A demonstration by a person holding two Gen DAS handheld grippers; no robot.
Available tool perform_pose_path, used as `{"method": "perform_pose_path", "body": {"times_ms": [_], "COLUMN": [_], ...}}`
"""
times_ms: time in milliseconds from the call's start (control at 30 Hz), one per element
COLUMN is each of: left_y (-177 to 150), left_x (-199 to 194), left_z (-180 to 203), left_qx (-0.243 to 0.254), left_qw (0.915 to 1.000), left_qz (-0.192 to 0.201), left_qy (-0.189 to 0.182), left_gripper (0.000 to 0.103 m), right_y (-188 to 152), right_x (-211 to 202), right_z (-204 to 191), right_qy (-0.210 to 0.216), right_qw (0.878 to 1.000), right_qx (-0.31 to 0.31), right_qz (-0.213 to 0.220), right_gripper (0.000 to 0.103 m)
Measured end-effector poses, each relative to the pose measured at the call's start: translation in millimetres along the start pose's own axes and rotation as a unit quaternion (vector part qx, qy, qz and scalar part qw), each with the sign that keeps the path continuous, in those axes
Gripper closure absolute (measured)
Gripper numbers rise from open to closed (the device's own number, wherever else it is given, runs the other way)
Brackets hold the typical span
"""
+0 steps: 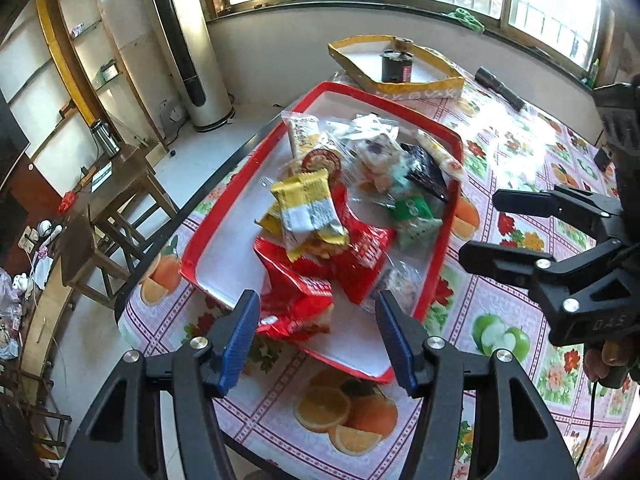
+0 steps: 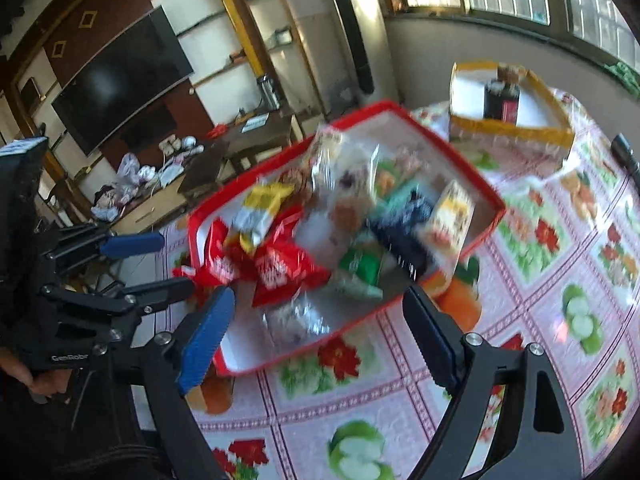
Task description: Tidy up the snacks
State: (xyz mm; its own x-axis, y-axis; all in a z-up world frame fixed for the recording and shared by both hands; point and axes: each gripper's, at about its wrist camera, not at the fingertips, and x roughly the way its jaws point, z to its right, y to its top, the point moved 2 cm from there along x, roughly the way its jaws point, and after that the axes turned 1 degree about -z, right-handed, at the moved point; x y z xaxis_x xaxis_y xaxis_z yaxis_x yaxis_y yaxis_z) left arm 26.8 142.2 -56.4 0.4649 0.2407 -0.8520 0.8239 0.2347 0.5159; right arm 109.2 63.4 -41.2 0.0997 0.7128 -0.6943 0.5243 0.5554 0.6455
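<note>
Snacks [image 1: 320, 216] are sitting heaped in the red tray [image 1: 192, 268]. Left gripper [image 1: 316, 336] and right gripper [image 2: 320, 340] are both hanging spread and empty above its near edge, probably lining up a pick.

Tray: red tray [image 1: 436, 236], white inside, rectangular w/ raised rim, flat on worktop, near its edge.
Pile: wrapped snacks heaped loosely in tray, overlapping, none upright.
Yellow pkt: yellow-and-white packet [image 1: 308, 208] on top of heap, tilted, over the red ones.
Red pkts: red packets [image 1: 320, 276], several, crumpled, at tray's near end; one laps over near rim.
Green pkt: green-and-white packet [image 1: 414, 216], right of red ones, lying flat.
Dark pkt: black wrapper [image 1: 426, 168], toward far right side.
Clear pkts: clear-wrapped pastries [image 1: 374, 152], mid-to-far part of tray.
Far pkt: white-and-yellow bar [image 1: 302, 134], at far left of heap.
</note>
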Motion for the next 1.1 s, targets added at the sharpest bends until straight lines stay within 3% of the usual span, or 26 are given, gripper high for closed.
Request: {"method": "perform_pose_path", "body": {"times_ms": [400,1100], "left_y": [-7.6,-9.2], "left_x": [-5.1,-0.1], "left_z": [6.1,0.2], "left_qx": [-0.018,-0.028], "left_qw": [0.9998,0.9996], "left_qz": [0.005,-0.006], "left_qy": [0.001,0.008], "left_gripper": [0.043,0.043], "right_y": [-15.1,-10.0], "right_x": [-1.5,5.5], "right_z": [-12.6,-18.8], "right_qy": [0.013,0.016], "right_qw": [0.996,0.995], "right_qx": [-0.084,-0.103], "right_qz": [-0.006,-0.008], "right_gripper": [0.017,0.017]}}
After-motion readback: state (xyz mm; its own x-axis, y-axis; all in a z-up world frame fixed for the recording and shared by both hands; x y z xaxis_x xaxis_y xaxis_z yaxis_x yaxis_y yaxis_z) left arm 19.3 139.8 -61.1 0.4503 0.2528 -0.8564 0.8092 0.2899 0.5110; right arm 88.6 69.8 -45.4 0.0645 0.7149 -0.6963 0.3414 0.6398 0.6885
